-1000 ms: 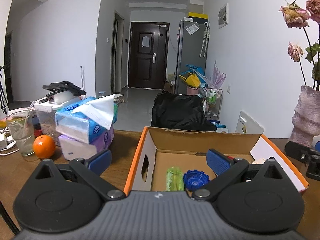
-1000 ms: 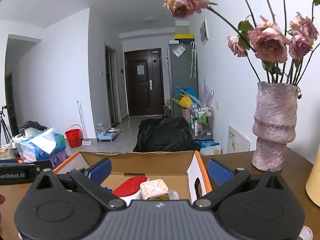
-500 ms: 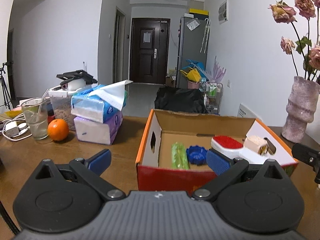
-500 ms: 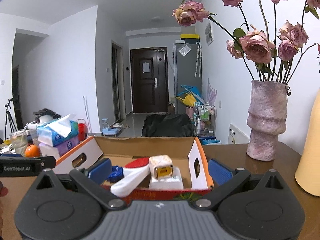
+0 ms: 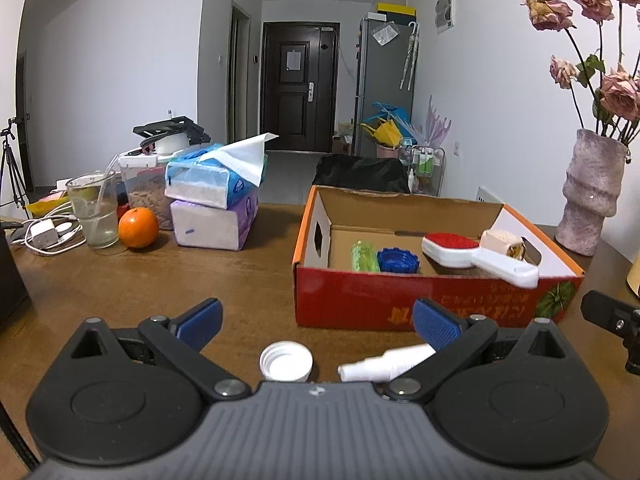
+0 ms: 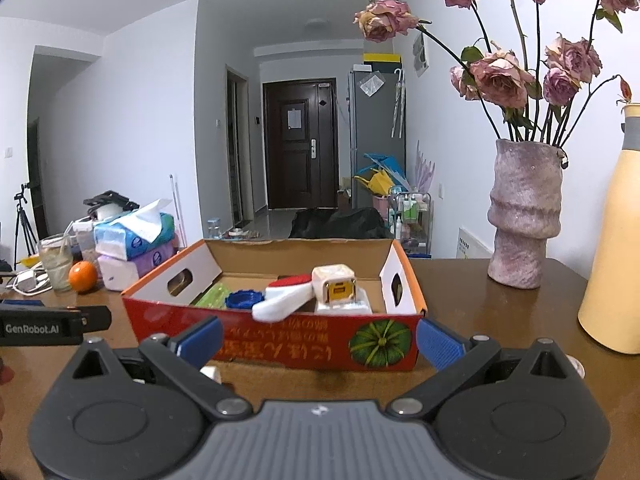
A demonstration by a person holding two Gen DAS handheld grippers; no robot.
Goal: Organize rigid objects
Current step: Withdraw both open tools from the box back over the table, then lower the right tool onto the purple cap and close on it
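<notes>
Your left gripper (image 5: 316, 318) hangs low over the wooden table (image 5: 120, 280), jaws spread wide and holding nothing; between its fingers lie a white bottle cap (image 5: 286, 366), open side up, and a white spray bottle (image 5: 386, 362) on its side, both on the near side of the cardboard box (image 5: 400, 304) and not yet sorted. That low, wide stance reads as a line-up on one of these two, probably the cap, which sits nearer the middle. Your right gripper (image 6: 318, 336) is likewise spread and empty, squared to the box's red front wall, likely waiting its turn. Already in the box: a green tube (image 5: 364, 256), a blue cap (image 5: 398, 260), a red-and-white brush (image 5: 472, 254) with its handle resting over the front rim, and a cream cube with a yellow face (image 6: 334, 286) on a white block. Kept apart at the left as clutter: an orange (image 5: 138, 228), a drinking glass (image 5: 94, 216), stacked tissue packs (image 5: 214, 204); at the right, a vase of dried roses (image 6: 522, 216). Hard to make out: the spray bottle's far end is hidden behind your left gripper's right finger; in the right view only a white corner shows by the left finger, identity unclear; the box floor beneath the brush is hidden.
</notes>
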